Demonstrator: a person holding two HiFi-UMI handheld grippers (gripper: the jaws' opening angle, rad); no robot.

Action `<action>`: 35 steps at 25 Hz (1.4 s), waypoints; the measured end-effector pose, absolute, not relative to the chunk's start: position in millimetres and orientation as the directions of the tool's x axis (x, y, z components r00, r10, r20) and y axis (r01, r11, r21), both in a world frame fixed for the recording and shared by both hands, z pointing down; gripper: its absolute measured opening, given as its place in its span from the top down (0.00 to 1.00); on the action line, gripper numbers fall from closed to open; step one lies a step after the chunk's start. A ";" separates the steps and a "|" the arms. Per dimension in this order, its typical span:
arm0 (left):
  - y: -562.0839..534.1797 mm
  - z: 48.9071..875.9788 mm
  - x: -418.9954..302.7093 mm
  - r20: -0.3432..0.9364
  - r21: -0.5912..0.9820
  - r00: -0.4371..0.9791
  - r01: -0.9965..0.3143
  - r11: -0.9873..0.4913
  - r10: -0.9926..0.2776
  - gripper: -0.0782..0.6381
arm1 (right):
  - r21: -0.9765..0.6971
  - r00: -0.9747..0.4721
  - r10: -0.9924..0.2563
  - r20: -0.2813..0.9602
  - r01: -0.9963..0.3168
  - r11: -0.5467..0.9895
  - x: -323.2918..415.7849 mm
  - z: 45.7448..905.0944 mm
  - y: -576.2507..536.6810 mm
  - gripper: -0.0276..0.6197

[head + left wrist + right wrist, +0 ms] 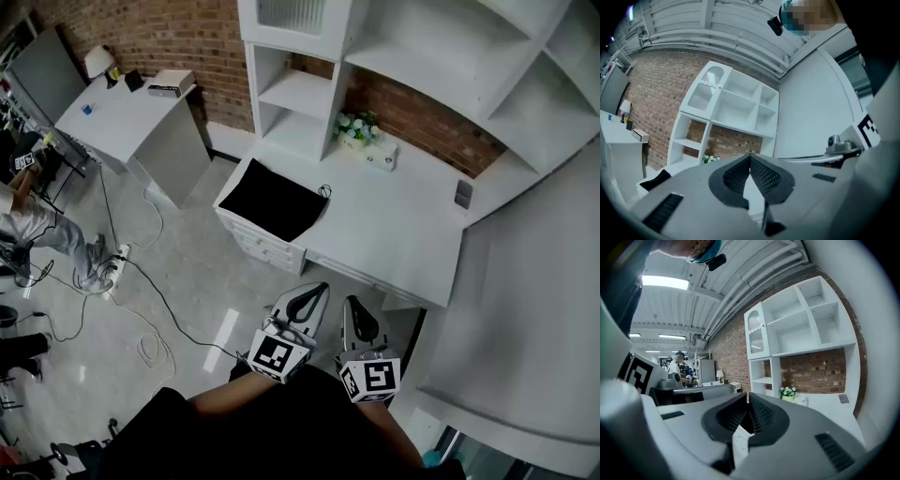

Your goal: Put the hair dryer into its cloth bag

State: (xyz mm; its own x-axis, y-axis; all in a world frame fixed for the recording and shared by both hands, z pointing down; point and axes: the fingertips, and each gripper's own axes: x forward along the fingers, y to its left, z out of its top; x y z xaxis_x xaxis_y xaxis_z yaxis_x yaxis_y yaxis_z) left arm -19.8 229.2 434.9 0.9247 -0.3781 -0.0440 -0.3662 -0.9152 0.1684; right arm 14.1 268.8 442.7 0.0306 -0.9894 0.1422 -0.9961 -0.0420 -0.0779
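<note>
The black cloth bag (pixel 272 200) lies flat on the left end of the white desk (pixel 394 234), with a thin black cord at its right edge. No hair dryer shows apart from the bag. My left gripper (pixel 316 291) and right gripper (pixel 355 305) hang side by side close to my body, short of the desk's front edge and well back from the bag. Both point toward the desk. In the left gripper view the left gripper (pixel 750 157) is shut with nothing in it, and the bag (pixel 656 179) shows far left. In the right gripper view the right gripper (pixel 747 397) is also shut and holds nothing.
A white shelf unit (pixel 309 66) rises behind the desk. On the desk stand a small flower pot (pixel 356 127), a white box (pixel 382 155) and a small grey device (pixel 463 193). A second white table (pixel 122 112), floor cables with a power strip (pixel 117 265) and a person (pixel 37 225) are at left.
</note>
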 end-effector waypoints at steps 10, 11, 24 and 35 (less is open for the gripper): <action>302.7 430.3 -22.9 -0.096 0.125 0.893 -0.427 -0.895 -0.440 0.87 | 0.011 0.158 -0.983 0.098 -0.987 -0.158 21.8 440.0 339.2 0.91; 309.1 432.0 -23.7 -0.090 0.116 0.894 -0.428 -0.896 -0.439 0.87 | 0.011 0.152 -0.984 0.095 -0.988 -0.152 19.5 440.2 343.2 0.91; 323.5 433.7 -55.0 -0.073 0.055 0.864 -0.495 -0.867 -0.498 0.87 | 0.004 0.041 -0.996 0.076 -0.999 -0.040 -16.2 445.1 349.8 0.93; 319.2 432.2 -45.1 -0.071 0.026 0.881 -0.467 -0.884 -0.468 0.87 | 0.011 0.023 -0.996 0.086 -1.000 -0.022 -21.6 452.1 340.4 0.93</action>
State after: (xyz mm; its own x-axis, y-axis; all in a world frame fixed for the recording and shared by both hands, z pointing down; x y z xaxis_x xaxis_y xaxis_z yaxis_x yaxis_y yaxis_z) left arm -45.1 319.2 432.2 0.8809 -0.4679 -0.0715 -0.4673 -0.8837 0.0263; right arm -21.6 340.4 452.1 0.0226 -0.9961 0.0857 -0.9997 -0.0217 0.0108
